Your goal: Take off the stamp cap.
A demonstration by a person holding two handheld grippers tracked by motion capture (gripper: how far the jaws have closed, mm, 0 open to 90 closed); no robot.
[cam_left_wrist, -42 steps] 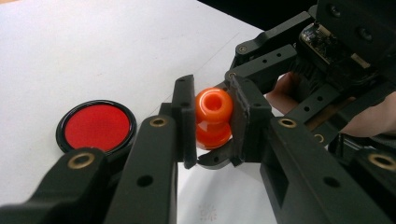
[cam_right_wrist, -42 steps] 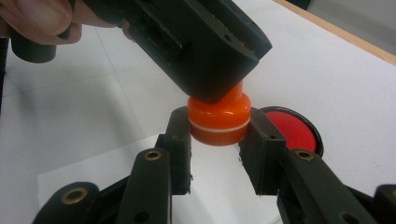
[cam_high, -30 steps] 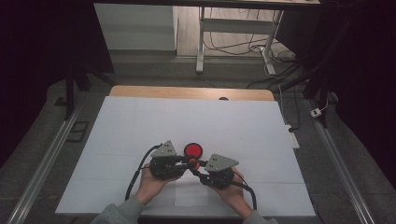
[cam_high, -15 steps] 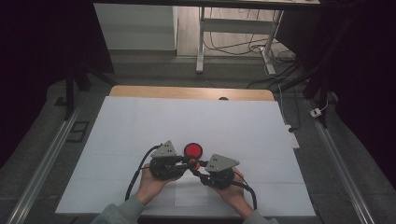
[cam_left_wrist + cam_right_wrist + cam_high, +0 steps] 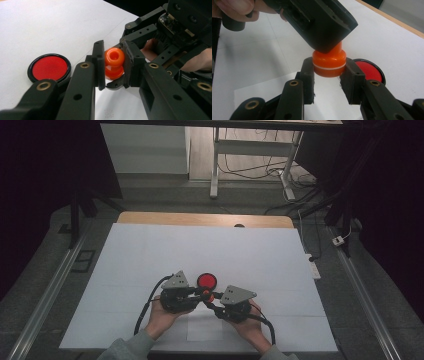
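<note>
Item: small orange bottle-shaped piece [image 5: 114,63], glossy, with a narrower rounded top and a wider base marked by a pale ring. Location: near the front middle of the worktop [image 5: 150,250], held between both grippers above the white sheet.

Left gripper [image 5: 113,66]: jaws closed on the narrower upper part of the orange piece, pads pressing it from both sides. In the high view it sits at centre left [image 5: 199,295], gripped by the person's left hand [image 5: 162,315], with a grey three-cornered plate on top and a black cable curving back toward the sleeve.

Right gripper [image 5: 329,68]: jaws closed on the wider lower part of the orange piece [image 5: 329,65], one pad on each flank, at the level of the pale ring. In the high view it sits at centre right [image 5: 210,301], held by the right hand [image 5: 252,327], also with a grey plate on top.

Relation: the two grippers meet tip to tip, each clamping its own part of the same piece; in the right gripper view the left gripper's black jaws cover the piece's top.

Red disc [image 5: 206,281]: round, flat, red face in a black rim, lying on the white sheet just beyond the gripper tips, apart from the orange piece.

Worktop: white covering, with a strip of bare wood along the far edge.
</note>
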